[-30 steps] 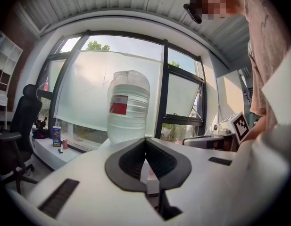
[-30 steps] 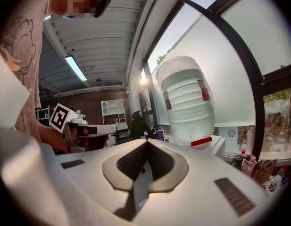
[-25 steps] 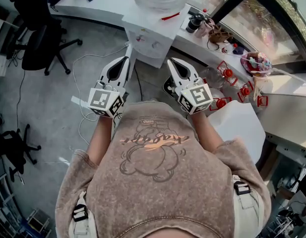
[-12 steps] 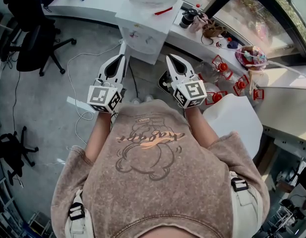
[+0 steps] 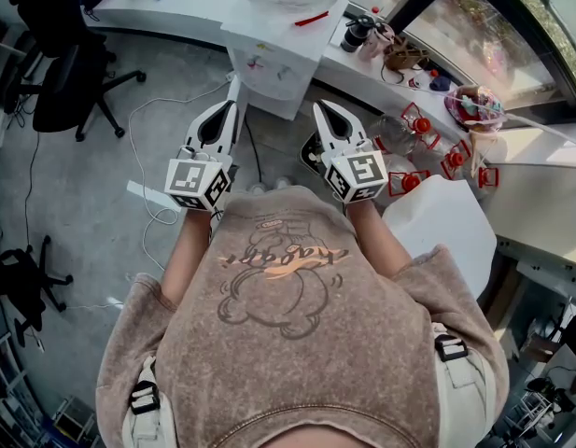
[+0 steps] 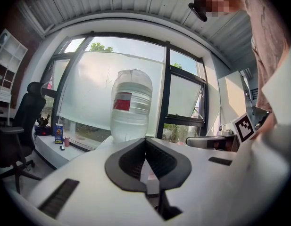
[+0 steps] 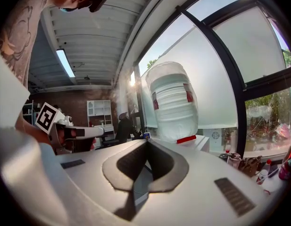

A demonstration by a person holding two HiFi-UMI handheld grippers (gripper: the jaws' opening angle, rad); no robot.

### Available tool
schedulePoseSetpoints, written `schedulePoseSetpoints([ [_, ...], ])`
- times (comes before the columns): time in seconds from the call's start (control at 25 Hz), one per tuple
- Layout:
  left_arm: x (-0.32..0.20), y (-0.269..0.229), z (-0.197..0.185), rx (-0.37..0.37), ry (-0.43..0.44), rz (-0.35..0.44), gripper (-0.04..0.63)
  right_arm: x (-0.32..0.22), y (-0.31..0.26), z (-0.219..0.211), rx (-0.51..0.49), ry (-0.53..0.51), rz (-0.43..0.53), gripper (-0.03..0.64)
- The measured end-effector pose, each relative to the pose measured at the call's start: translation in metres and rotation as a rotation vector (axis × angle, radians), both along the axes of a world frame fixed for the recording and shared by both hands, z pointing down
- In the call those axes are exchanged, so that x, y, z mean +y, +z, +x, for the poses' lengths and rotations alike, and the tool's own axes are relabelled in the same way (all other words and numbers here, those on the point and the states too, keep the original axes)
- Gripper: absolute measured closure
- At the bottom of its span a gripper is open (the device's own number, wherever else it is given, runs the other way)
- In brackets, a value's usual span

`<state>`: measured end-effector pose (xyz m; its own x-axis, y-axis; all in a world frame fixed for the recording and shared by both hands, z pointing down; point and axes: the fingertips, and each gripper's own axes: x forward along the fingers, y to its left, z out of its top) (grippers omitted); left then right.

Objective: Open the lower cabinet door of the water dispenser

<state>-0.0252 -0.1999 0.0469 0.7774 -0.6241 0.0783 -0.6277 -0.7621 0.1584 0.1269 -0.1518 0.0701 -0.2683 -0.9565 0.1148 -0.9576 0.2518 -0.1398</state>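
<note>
Person: washed tan short-sleeve T-shirt (image 5: 297, 343), faded outline cartoon bear print on front, orange script lettering across it. Black plastic buckles (image 5: 149, 398) at both hips, on pale straps.
White moulded shell on left tool (image 5: 234, 90), black ribbed pads round teardrop opening, white cube (image 5: 196, 183) with black square markers at rear.
Same build on right tool (image 5: 318, 108): white shell, black pads, marker cube (image 5: 362, 175).
Dark slotted inlays (image 6: 58, 199) on shell tops, seen in both gripper views.

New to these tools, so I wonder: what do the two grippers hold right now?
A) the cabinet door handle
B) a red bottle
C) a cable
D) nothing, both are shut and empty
D: the left gripper and right gripper are shut on nothing, short of the water dispenser.
</note>
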Motion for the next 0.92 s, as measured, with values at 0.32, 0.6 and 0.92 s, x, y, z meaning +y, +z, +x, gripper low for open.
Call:
schedulePoseSetpoints([
  [0.32,-0.002,0.001,-0.009,0.006,-0.021,-0.011,0.578,0.001,0.0,-0.002,-0.001,-0.003,-0.003,0.612],
  [0.6,0.0,0.003,-0.011,0.001,-0.015,-0.015,0.578,0.001,0.001,-0.002,0.004,-0.003,-0.007,0.612],
  [0.92,0.001,0.003,-0.01,-0.008,-0.004,-0.017,0.578,0.002,-0.001,-0.004,0.011,-0.013,-0.005,0.612],
])
